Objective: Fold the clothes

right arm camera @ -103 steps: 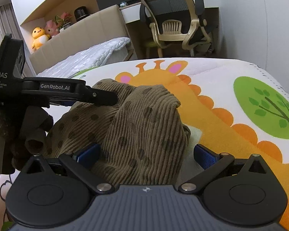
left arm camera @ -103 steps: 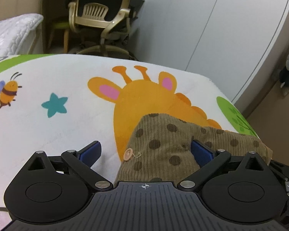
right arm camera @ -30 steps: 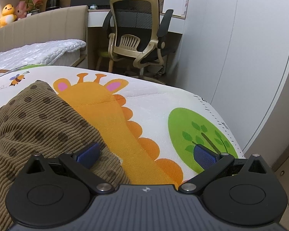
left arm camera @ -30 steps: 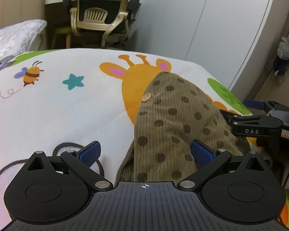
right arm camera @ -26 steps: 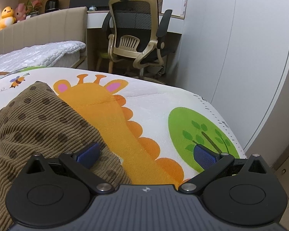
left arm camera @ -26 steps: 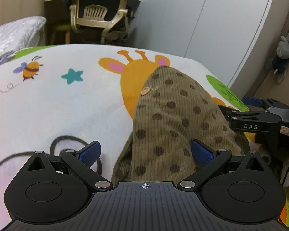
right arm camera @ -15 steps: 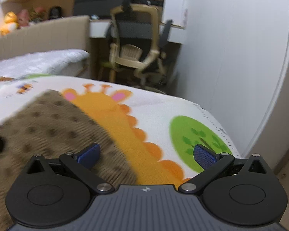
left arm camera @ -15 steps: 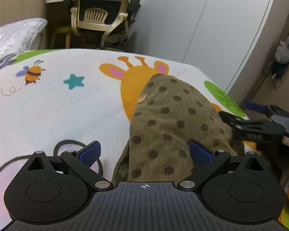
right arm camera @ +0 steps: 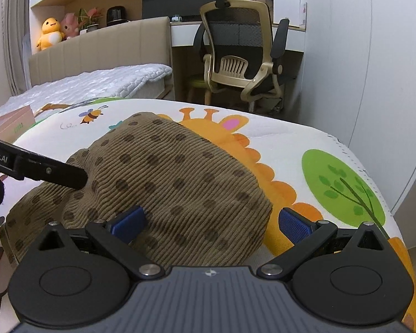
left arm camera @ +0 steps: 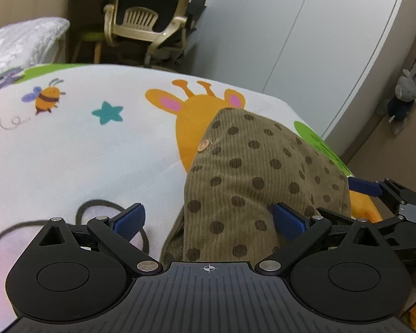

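Note:
A brown corduroy garment with dark dots lies folded on the cartoon-print bed cover, over the orange giraffe. A small wooden button shows on its left edge. My left gripper is open at the garment's near end, its right pad on the cloth and its left pad over bare cover. My right gripper is also open, low over the garment, with the cloth's right edge between its pads. Each gripper shows in the other's view: the right gripper, the left finger.
The bed's right edge drops off beside a white wardrobe. An office chair stands beyond the far edge. A second bed with a quilted cover and a cardboard box lie to the left.
The right gripper has swung left, so the garment now fills the space between its fingers. The left gripper has hardly moved. Both stayed open.

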Demonstrator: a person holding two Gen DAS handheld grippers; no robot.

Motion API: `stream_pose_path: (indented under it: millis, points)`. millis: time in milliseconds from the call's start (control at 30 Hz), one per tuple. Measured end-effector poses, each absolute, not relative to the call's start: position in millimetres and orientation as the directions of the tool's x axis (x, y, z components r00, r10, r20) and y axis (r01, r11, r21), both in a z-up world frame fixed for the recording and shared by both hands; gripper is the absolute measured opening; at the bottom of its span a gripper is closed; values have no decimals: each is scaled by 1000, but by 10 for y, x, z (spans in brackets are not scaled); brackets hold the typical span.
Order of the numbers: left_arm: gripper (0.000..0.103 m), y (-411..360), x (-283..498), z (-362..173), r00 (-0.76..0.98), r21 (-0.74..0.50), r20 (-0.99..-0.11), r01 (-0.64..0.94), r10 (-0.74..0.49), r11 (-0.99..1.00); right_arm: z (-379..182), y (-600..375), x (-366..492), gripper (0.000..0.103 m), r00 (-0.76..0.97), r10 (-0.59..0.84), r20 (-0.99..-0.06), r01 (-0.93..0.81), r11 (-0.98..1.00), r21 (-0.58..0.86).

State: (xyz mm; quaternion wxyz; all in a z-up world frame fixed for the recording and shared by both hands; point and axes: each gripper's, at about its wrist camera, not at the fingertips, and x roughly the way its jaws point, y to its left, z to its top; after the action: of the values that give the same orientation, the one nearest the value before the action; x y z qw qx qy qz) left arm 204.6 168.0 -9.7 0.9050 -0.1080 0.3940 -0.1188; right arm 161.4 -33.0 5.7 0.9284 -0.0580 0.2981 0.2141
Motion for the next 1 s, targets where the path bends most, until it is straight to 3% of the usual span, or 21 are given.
stream_pose_path:
  millis: [200,400,700,900,1000]
  points:
    - [102,1678,2033,-215,634,-341,-698,111,-331,933,-3,-372,1639,103,704,371,-605,-434,900,47]
    - [102,1549,1949,-183,648,-269,-707,124,-284,955,-63,-591,1672,103,658,368,-657,-426,901,79]
    - [102,1532,1935,-193,653,-256,-704,132,-278,958,412,-389,1929,103,745,406,-530,-447,893,56]
    - [102,1544,1943,-197,656,-256,-702,131,-278,958,226,114,2330,103,726,368,-580,-471,882,-31]
    - [102,1552,1949,-203,656,-260,-701,131,-280,957,106,68,2388,103,719,374,-586,-453,891,12]
